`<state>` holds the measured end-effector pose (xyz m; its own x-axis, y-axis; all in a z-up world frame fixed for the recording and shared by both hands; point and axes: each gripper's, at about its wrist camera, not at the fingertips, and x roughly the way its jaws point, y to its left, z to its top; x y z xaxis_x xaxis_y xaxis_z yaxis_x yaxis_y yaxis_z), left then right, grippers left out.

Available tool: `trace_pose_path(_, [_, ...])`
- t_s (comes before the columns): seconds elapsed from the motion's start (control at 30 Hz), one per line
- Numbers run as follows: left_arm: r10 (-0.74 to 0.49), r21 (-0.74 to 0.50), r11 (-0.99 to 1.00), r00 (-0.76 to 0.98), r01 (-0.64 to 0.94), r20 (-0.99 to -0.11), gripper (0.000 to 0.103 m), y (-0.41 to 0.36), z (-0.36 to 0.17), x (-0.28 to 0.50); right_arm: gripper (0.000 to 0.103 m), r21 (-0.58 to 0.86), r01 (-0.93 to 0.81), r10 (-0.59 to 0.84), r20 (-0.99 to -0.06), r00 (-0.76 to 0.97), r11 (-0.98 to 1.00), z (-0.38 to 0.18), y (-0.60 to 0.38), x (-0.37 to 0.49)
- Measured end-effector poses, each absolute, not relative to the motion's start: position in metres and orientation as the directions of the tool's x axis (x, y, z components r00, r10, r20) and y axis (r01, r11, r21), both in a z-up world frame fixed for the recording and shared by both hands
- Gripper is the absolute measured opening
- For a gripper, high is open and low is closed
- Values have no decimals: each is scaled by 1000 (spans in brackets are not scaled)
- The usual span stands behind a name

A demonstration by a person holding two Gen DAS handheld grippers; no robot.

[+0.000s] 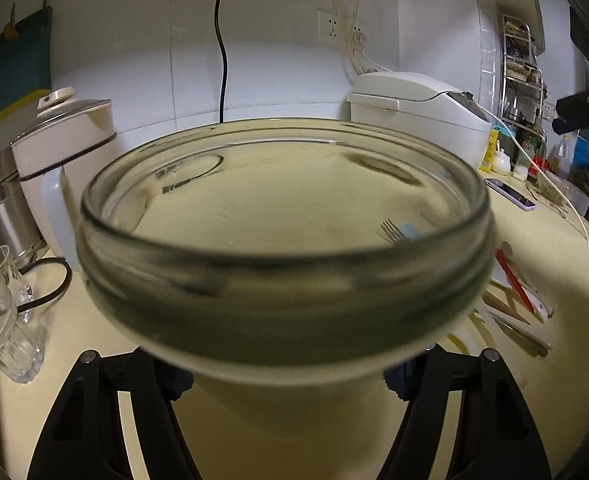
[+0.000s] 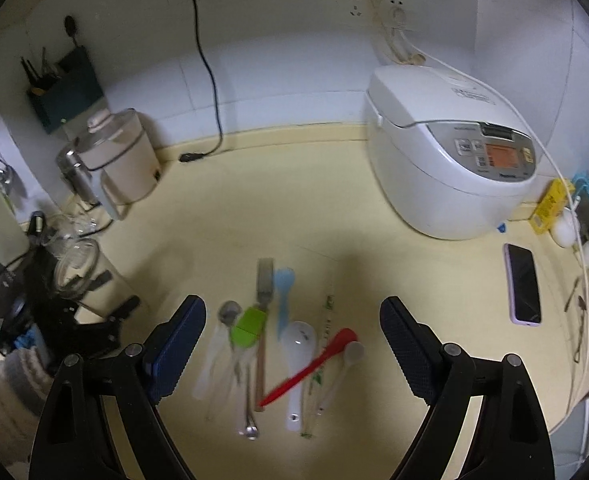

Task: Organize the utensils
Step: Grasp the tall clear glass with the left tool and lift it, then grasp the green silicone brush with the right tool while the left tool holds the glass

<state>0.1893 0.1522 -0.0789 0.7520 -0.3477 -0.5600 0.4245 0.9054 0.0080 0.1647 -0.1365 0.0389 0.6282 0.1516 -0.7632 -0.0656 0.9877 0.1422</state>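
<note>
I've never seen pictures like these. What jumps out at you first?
The big glass jar fills the left camera's view, its open mouth facing the lens, clamped between the left gripper's black fingers. In the right camera, the open right gripper hangs over a bunch of utensils on the cream counter, with a red spatula lying slantwise across them. Behind, to the right, sits a white rice cooker.
</note>
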Motion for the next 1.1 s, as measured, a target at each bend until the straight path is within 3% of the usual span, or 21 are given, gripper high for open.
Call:
trace_pose_path(0.4, [-365, -15, 900, 735, 435, -571, 74, 154, -81, 186, 87, 280, -6, 226, -761, 608, 960, 13, -147, 184])
trace_pose_path(0.7, [-371, -28, 900, 731, 435, -572, 74, 150, -80, 181, 69, 273, -29, 252, -834, 491, 962, -32, -127, 209])
trace_pose_path(0.77, [-369, -34, 903, 731, 429, -574, 74, 147, -80, 179, 49, 269, -49, 262, -851, 455, 962, -42, -113, 217])
trace_pose_path(0.83, [-370, -39, 903, 730, 428, -574, 74, 146, -80, 178, 43, 290, -75, 295, -870, 395, 954, -59, -94, 229])
trace_pose_path(1.1, [-400, -48, 887, 713, 459, -576, 74, 137, -80, 170, 43, 166, -142, 203, -929, 309, 976, -98, -48, 251])
